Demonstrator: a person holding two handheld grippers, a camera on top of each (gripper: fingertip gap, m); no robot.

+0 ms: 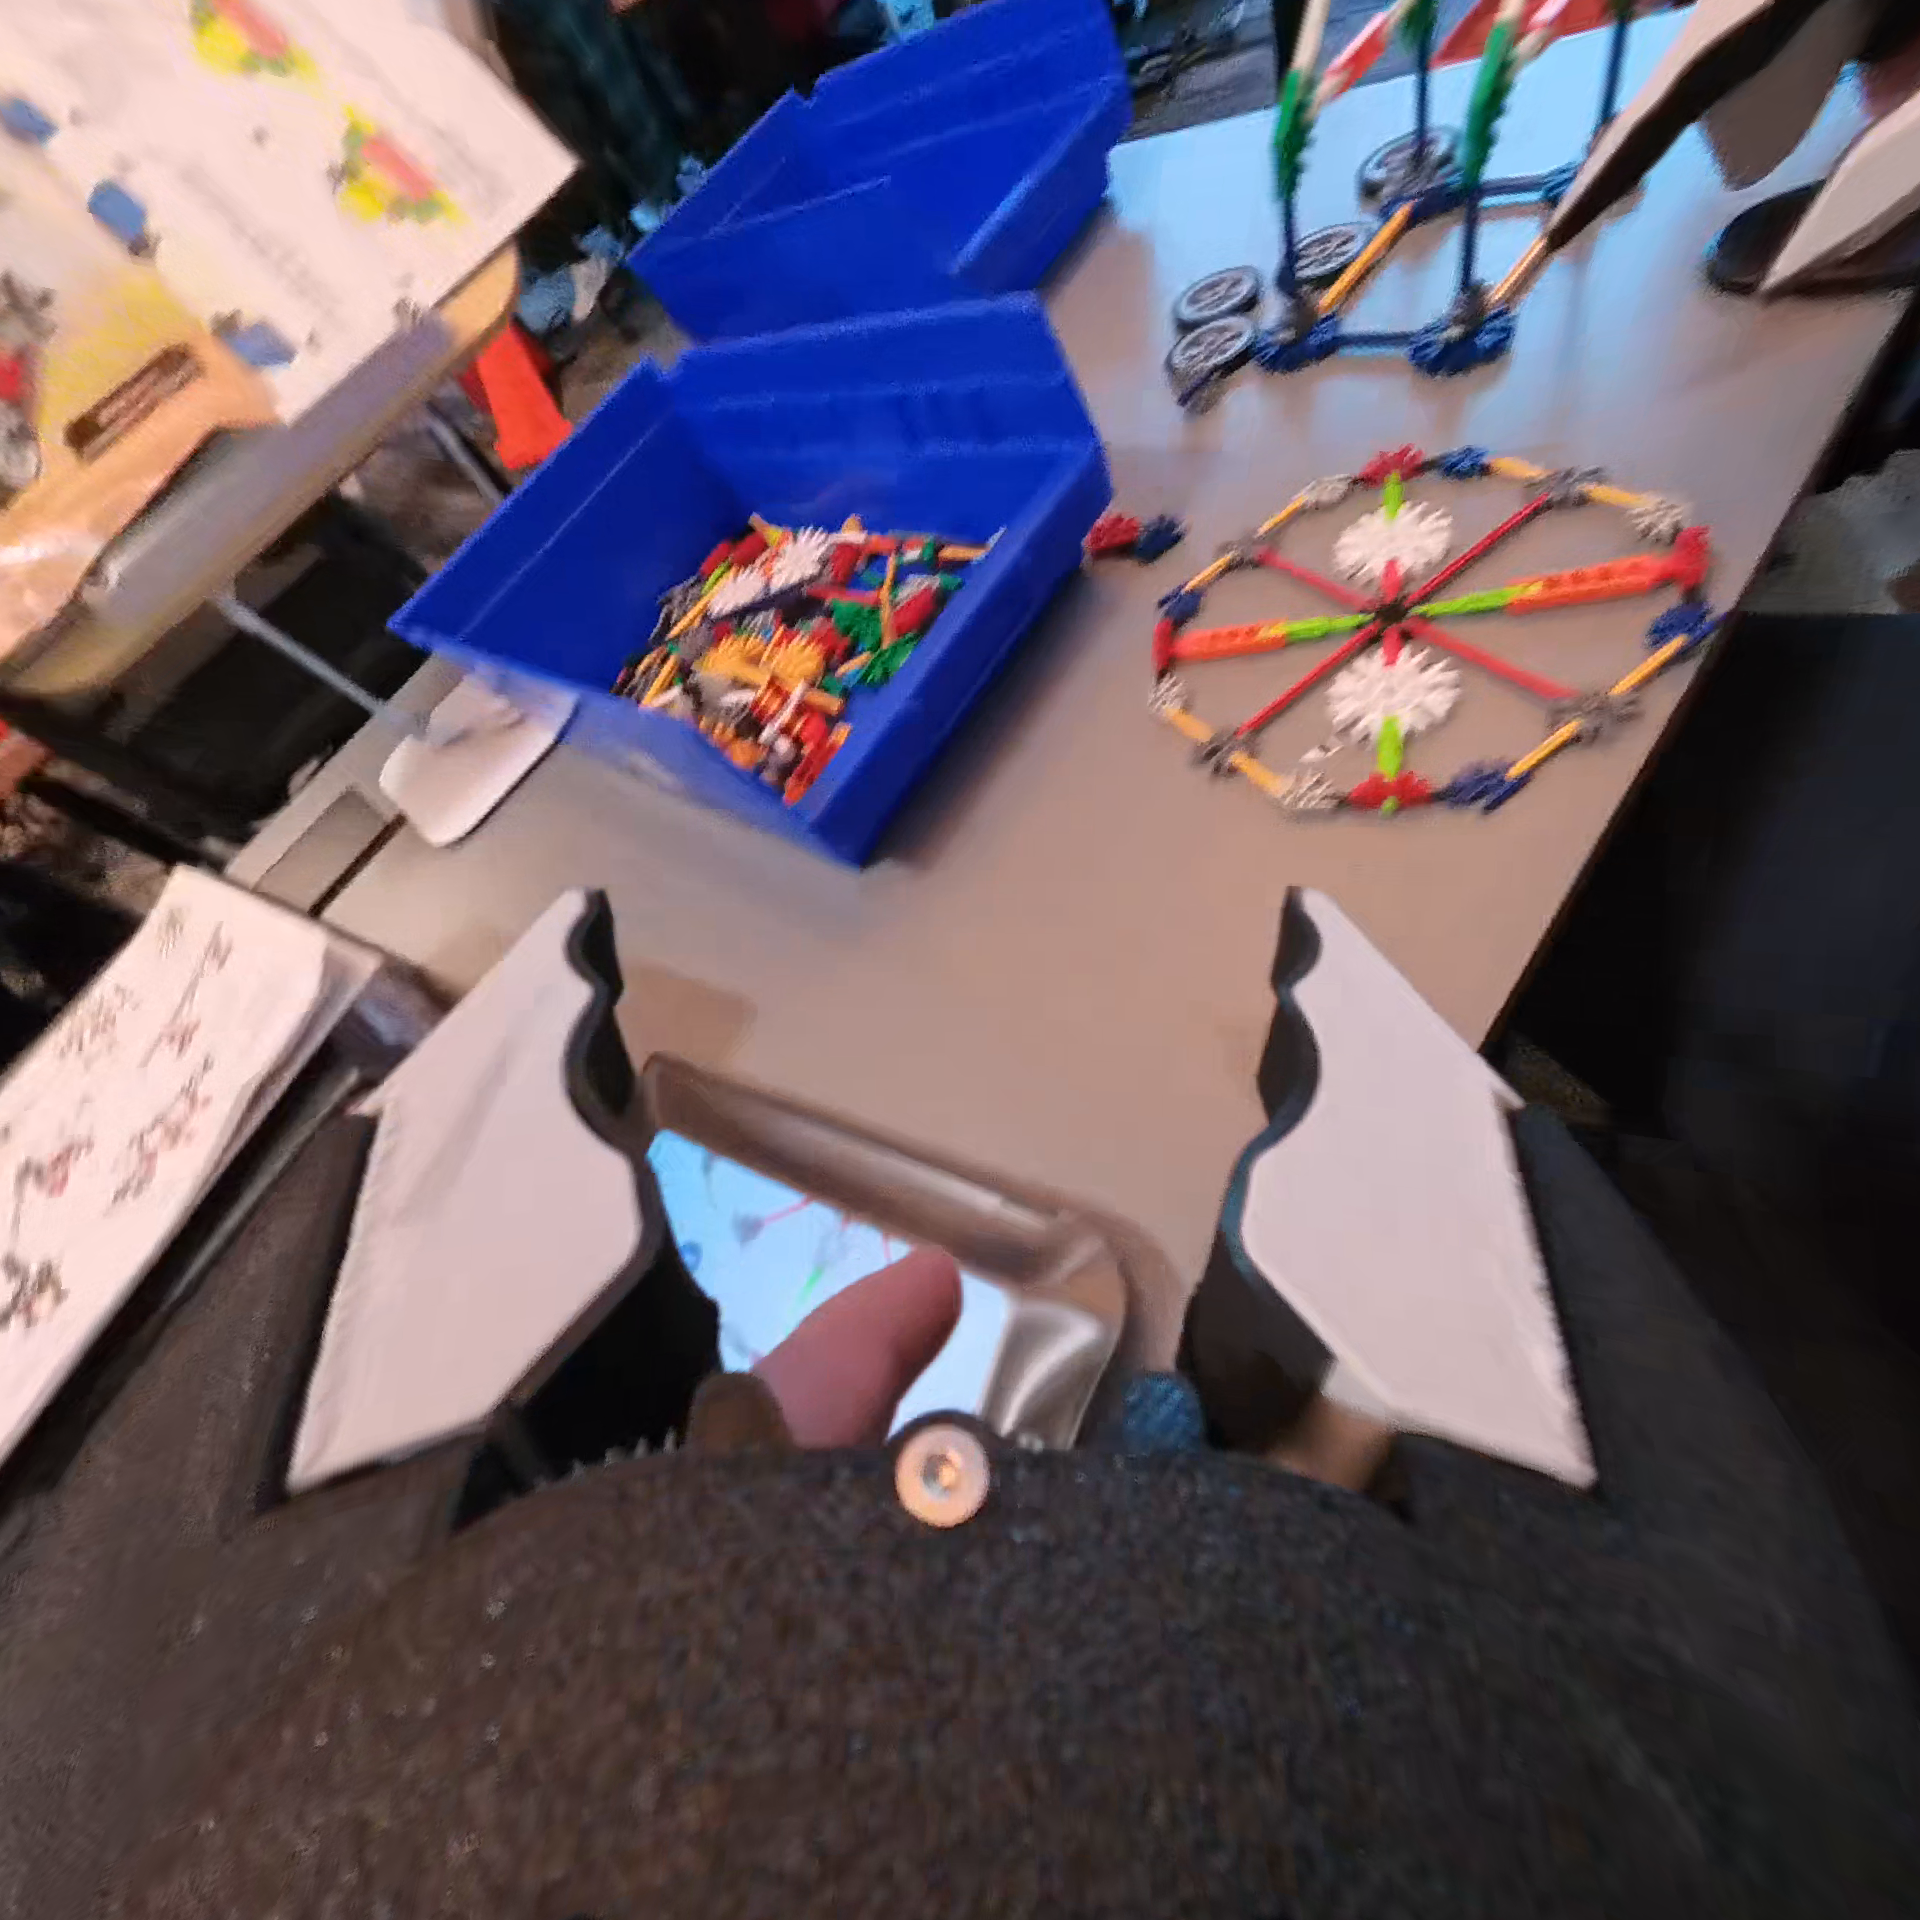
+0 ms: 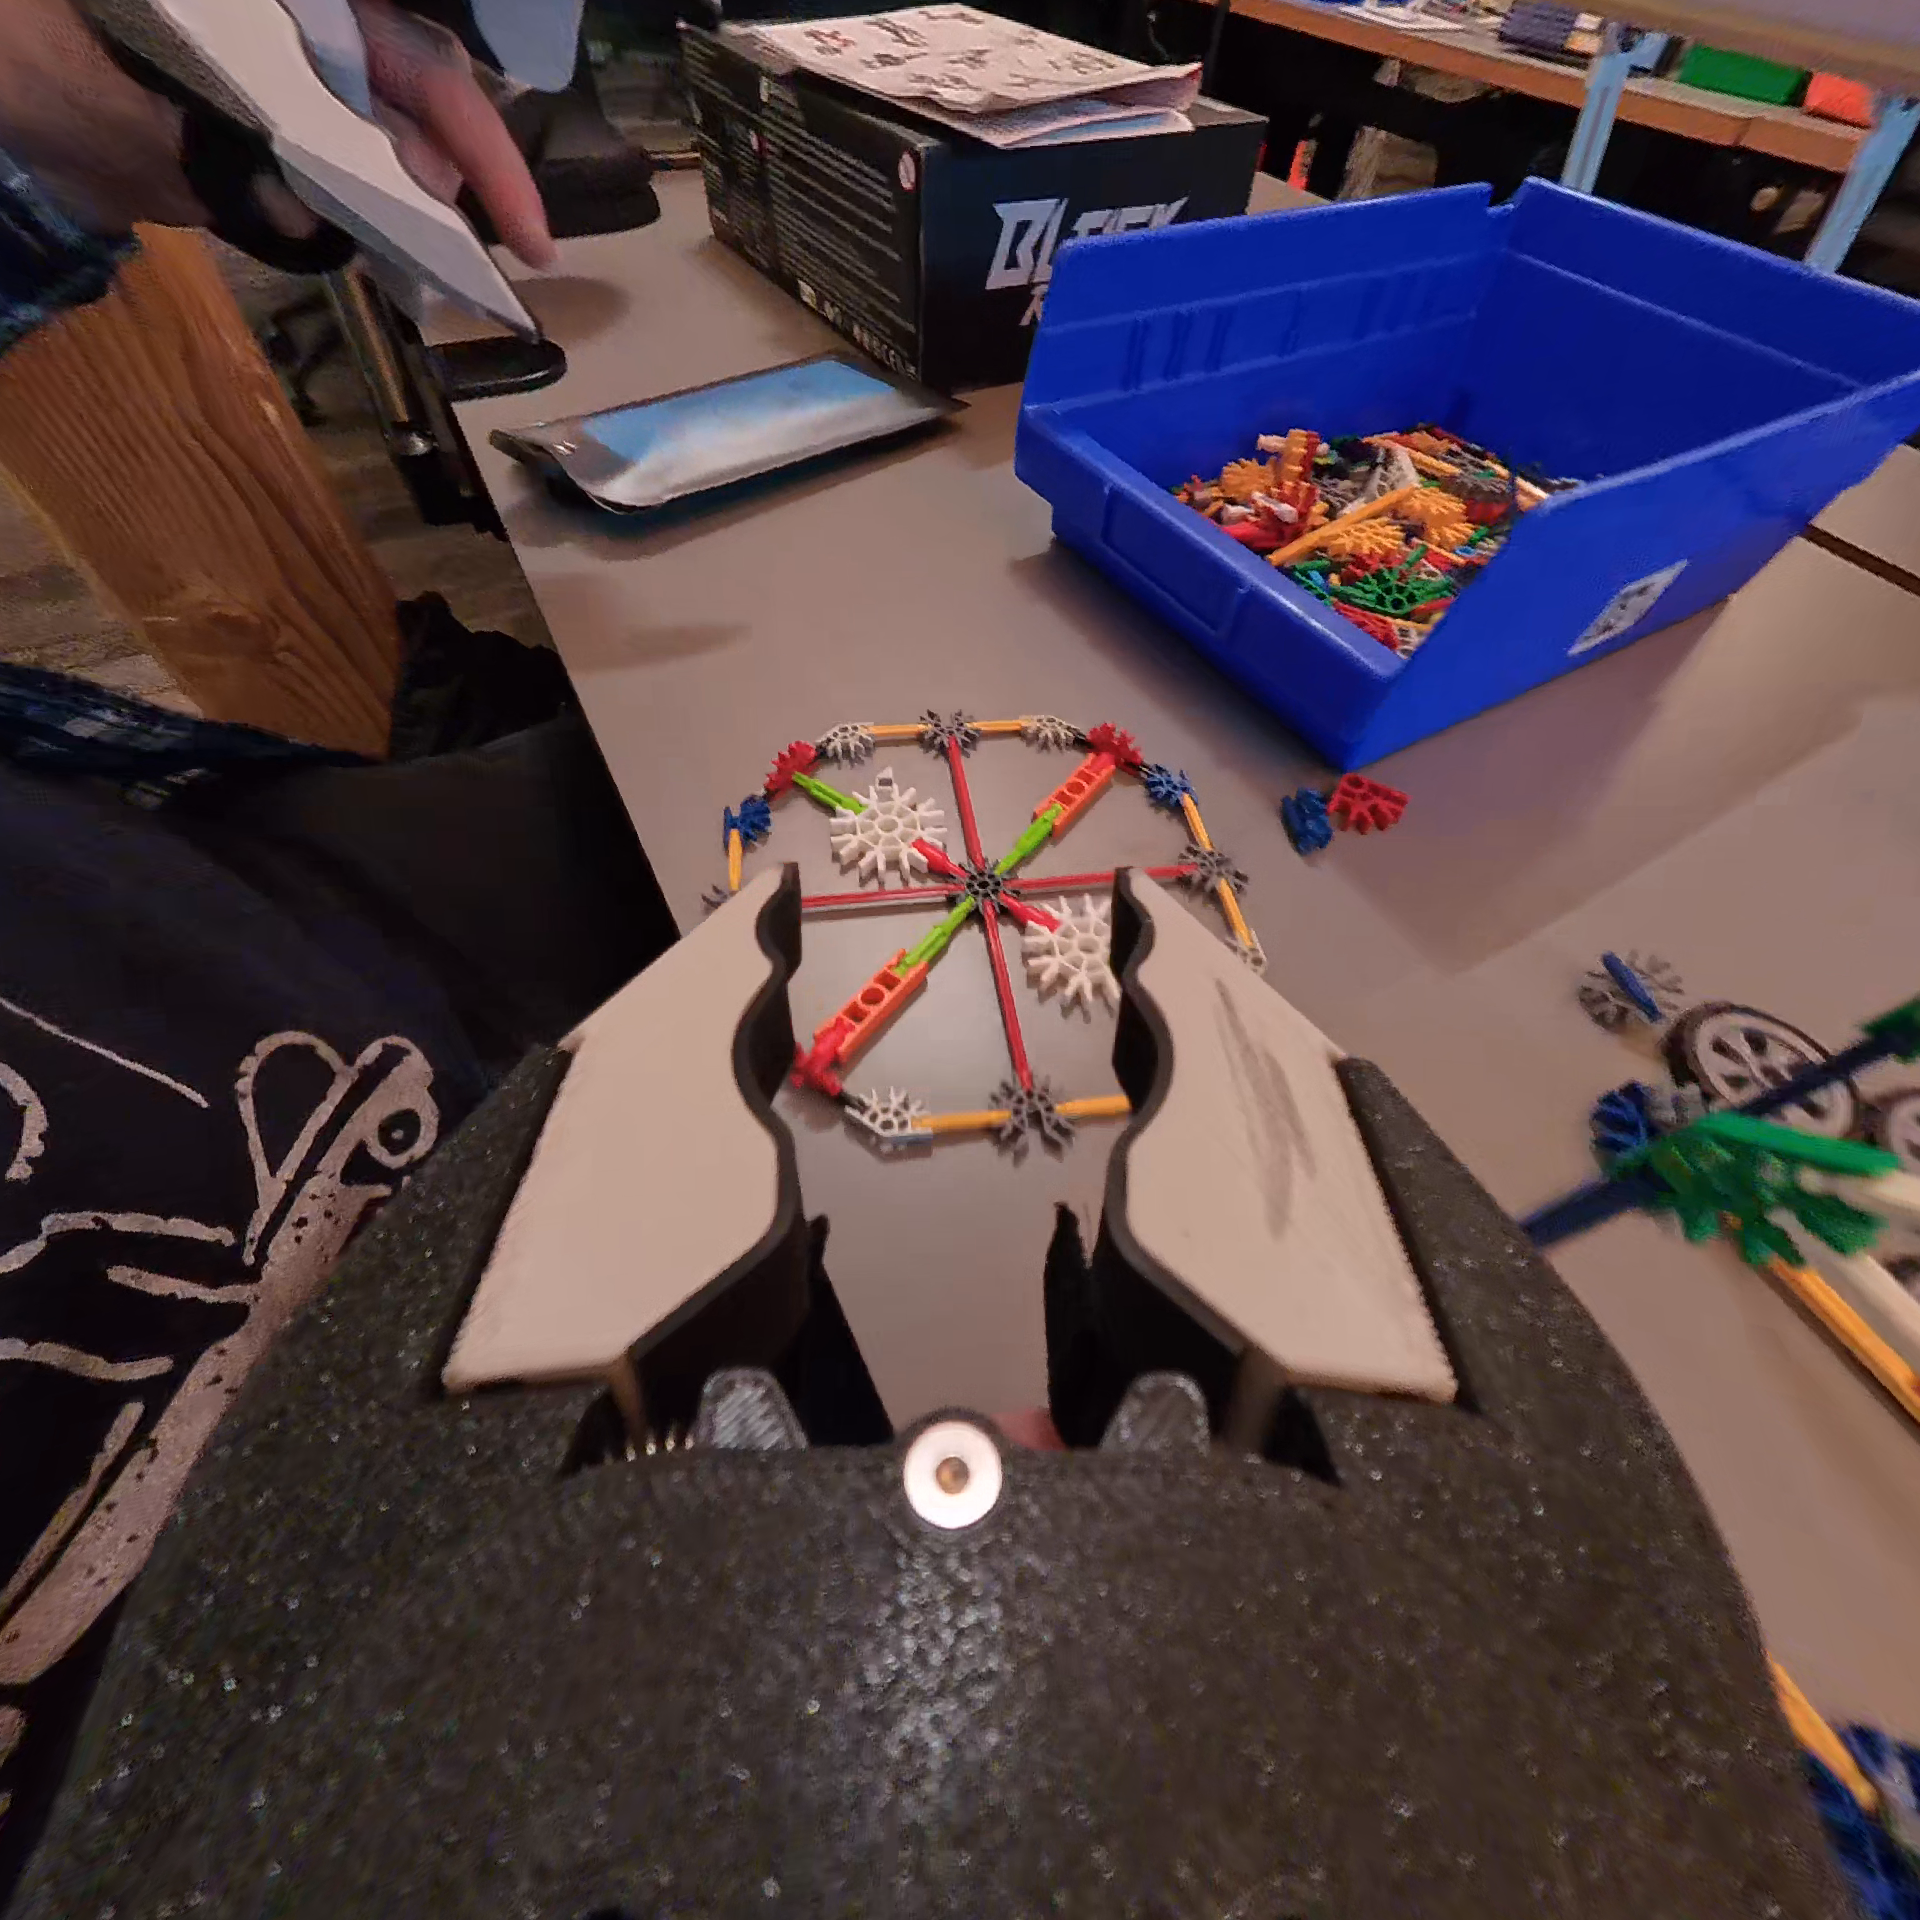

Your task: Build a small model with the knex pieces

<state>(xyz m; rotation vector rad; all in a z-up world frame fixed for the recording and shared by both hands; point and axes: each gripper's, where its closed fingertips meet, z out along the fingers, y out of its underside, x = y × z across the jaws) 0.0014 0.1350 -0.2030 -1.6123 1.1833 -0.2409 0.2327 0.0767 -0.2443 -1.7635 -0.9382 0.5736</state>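
Right gripper [image 2: 956, 914] spread wide, empty, poised directly over the flat spoked wheel [image 2: 987, 914]. Blue bin [image 2: 1247, 540] lies beyond the wheel. Left gripper [image 1: 935, 966] also wide apart, empty, well short of the wheel [image 1: 1423, 623], apparently above a tablet [image 1: 914, 1226].

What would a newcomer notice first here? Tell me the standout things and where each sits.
The flat colourful wheel of rods and connectors lies on the grey table, right under the open right gripper. Beyond it to the right stands a blue bin with a heap of loose pieces inside. The left gripper hangs open above a tablet at the table's near edge.
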